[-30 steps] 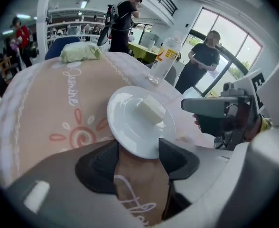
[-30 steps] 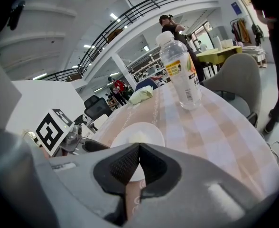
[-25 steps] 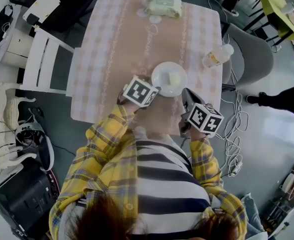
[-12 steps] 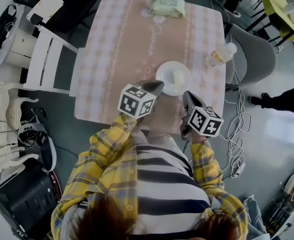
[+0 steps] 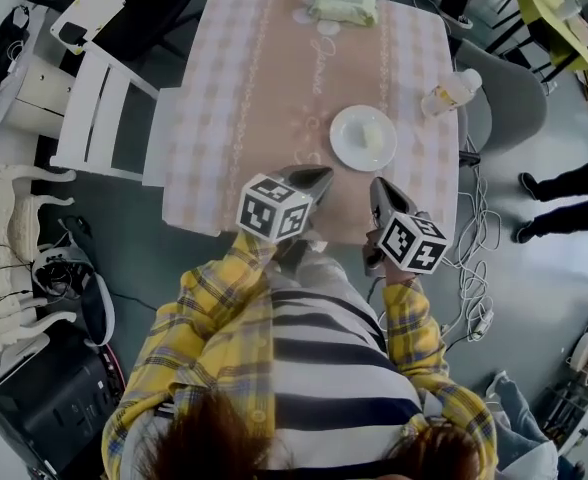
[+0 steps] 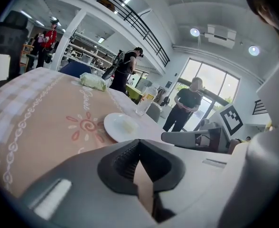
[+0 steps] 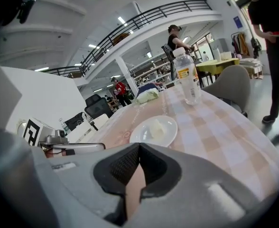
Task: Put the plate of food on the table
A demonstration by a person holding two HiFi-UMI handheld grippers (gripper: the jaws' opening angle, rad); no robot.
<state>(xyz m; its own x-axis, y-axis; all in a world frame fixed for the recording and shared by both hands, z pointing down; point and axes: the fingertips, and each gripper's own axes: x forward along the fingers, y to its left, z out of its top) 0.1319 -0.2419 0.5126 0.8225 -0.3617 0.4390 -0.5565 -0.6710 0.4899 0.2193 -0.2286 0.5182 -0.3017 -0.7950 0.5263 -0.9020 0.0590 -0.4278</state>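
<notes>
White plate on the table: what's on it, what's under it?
A pale yellowish lump of food sits on the round white plate, nothing else. The plate rests on the pink checked tablecloth; whatever lies directly beneath it is covered.

1. Tablecloth: pink-and-white checks along both sides; plain peach centre band with white scroll lines and a red sun motif.
2. Plate: white. Food: pale yellow.
3. Bottle: clear, with a yellow label.
4. Packet: pale green.
5. Left gripper and right gripper: grey bodies, black jaw pads, white cubes with black square markers.
6. Sleeve: yellow plaid with grey and white lines. Top: black-and-white stripes.
7. Slatted chair: white. Shell chair: grey.
</notes>
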